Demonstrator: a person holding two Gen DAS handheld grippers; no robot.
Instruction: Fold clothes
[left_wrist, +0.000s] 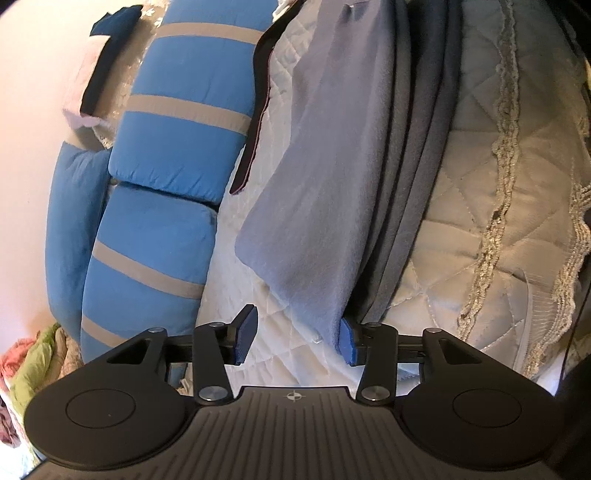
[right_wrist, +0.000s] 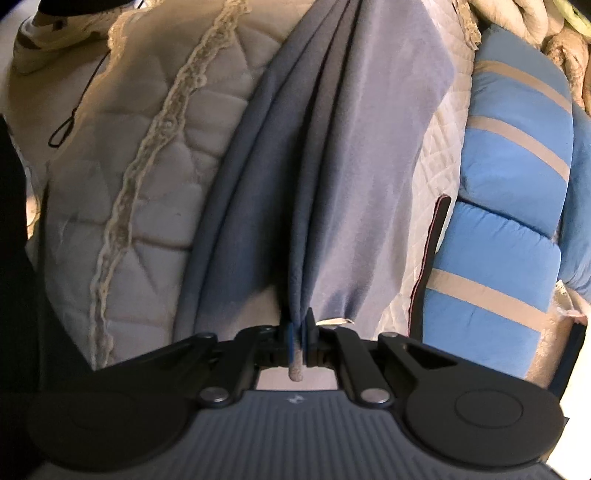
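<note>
A grey-blue garment (left_wrist: 325, 177) hangs in long folds above a white quilted bedspread (left_wrist: 280, 110). In the left wrist view my left gripper (left_wrist: 297, 339) is open, its blue pads wide apart. The garment's lower edge hangs between them and brushes the right pad (left_wrist: 347, 341). In the right wrist view my right gripper (right_wrist: 298, 338) is shut on a bunched edge of the same garment (right_wrist: 351, 177). A small nub of cloth pokes out below the pads, and the fabric fans upward from the grip.
A blue padded quilt with tan stripes (left_wrist: 177, 147) lies rolled along the bed beside the garment, and shows again as the striped quilt (right_wrist: 517, 206). A lace-trimmed cream cover (left_wrist: 517, 177) lies on the other side. Crumpled green and pink clothes (left_wrist: 33, 365) sit at the lower left.
</note>
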